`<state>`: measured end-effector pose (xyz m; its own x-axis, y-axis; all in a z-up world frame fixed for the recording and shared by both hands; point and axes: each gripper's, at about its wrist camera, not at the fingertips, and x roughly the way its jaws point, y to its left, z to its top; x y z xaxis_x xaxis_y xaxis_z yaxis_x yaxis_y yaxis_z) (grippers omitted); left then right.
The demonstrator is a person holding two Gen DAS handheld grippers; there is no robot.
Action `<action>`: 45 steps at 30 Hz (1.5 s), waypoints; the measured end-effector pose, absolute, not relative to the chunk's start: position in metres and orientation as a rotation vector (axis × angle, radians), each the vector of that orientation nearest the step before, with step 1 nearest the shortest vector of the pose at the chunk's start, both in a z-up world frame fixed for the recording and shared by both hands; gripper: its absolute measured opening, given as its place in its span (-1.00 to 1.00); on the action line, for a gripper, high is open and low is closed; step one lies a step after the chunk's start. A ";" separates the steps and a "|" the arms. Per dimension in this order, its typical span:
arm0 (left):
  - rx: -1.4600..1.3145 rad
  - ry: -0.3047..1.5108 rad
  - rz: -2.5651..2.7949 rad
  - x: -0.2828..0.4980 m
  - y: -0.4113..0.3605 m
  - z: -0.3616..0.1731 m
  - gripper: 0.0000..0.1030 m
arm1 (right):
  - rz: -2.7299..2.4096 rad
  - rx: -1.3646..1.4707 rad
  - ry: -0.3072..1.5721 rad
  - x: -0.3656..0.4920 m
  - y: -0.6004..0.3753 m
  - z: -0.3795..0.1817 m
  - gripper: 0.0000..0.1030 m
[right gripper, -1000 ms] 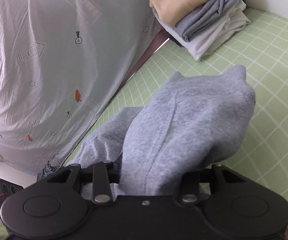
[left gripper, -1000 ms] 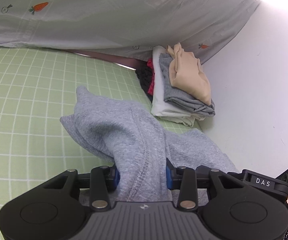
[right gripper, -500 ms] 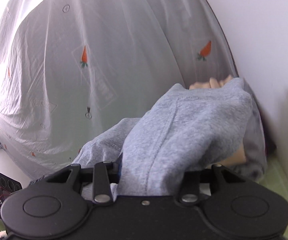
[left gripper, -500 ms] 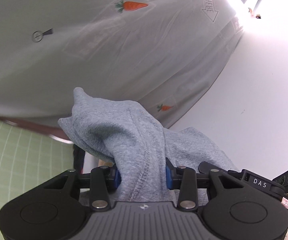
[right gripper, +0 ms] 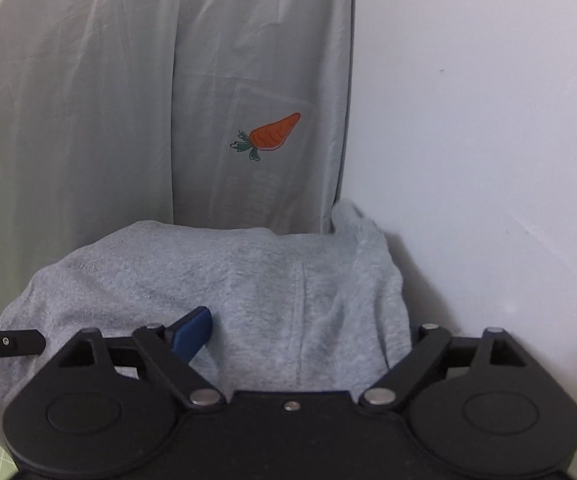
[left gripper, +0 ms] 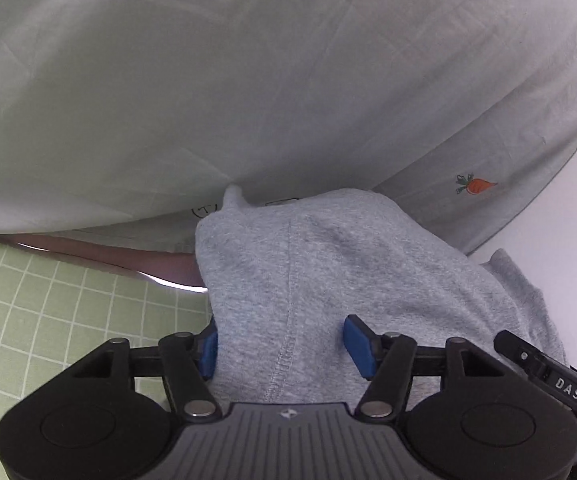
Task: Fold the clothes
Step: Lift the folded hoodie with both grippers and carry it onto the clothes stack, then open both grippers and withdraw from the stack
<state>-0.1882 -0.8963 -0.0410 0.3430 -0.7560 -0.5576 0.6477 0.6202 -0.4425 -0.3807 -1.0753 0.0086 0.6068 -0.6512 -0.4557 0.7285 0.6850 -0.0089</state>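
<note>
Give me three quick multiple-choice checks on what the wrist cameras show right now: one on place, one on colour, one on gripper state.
1. Where is the grey garment?
A. Between the fingers of both grippers
B. Flat on the mat
C. On a hanger

2. What colour is the gridded mat?
A. Blue
B. Green
C. Red

3. How does the left gripper stand?
A. Wide open, clear of cloth
B. Out of view
C. Shut on cloth

Answers:
1 A, grey fabric bunches between the blue finger pads in the left view and fills the right gripper too.
2 B, pale green with white lines.
3 C, both pads press into the fabric.
</note>
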 end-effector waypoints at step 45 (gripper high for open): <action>0.209 0.680 -0.970 -0.462 -0.666 -0.009 1.00 | -0.845 0.357 0.555 -0.625 -0.780 0.012 0.96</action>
